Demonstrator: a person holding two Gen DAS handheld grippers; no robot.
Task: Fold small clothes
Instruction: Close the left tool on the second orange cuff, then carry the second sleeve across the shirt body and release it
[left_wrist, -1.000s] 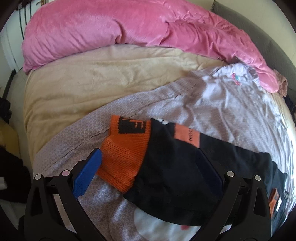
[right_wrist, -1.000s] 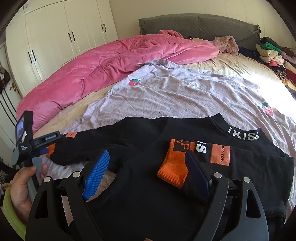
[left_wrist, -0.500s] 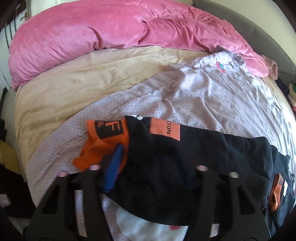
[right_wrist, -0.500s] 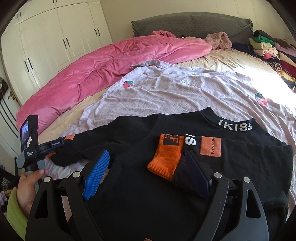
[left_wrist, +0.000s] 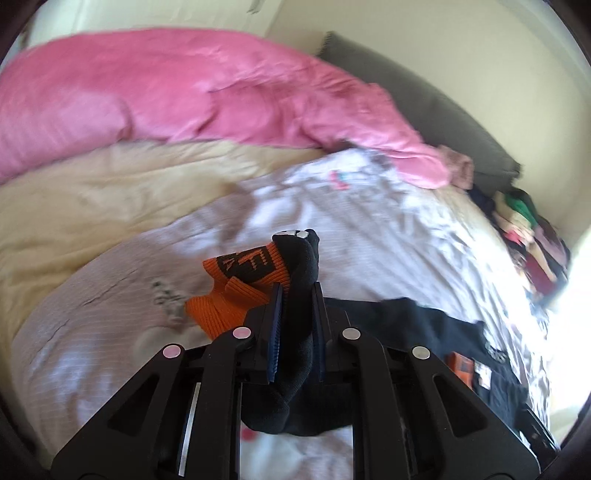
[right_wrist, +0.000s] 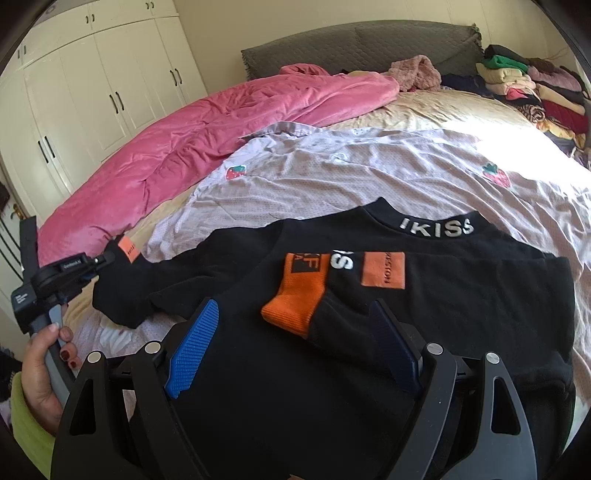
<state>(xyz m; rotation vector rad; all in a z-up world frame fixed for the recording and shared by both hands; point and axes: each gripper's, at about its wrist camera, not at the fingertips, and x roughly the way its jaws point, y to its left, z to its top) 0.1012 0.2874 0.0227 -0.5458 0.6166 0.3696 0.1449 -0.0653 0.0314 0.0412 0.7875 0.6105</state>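
A small black sweatshirt (right_wrist: 424, 295) with orange cuffs and an "IKISS" collar lies on the lilac sheet. Its right sleeve is folded across the chest, orange cuff (right_wrist: 299, 291) on top. My left gripper (left_wrist: 297, 295) is shut on the left sleeve (left_wrist: 299, 332) near its orange cuff (left_wrist: 240, 291) and holds it lifted off the bed; it also shows at the left of the right wrist view (right_wrist: 92, 266). My right gripper (right_wrist: 291, 332) is open and empty, just above the shirt's front, its fingers either side of the folded sleeve.
A pink duvet (right_wrist: 221, 125) lies along the far left of the bed. A lilac strawberry-print sheet (right_wrist: 369, 166) is under the shirt. Stacked folded clothes (right_wrist: 528, 85) sit at the far right by the grey headboard (right_wrist: 369, 40). White wardrobes (right_wrist: 92, 81) stand on the left.
My left gripper has closed on the left sleeve by the cuff and lifted it, swinging to the right. My right gripper has stayed open over the shirt, shifting slightly.
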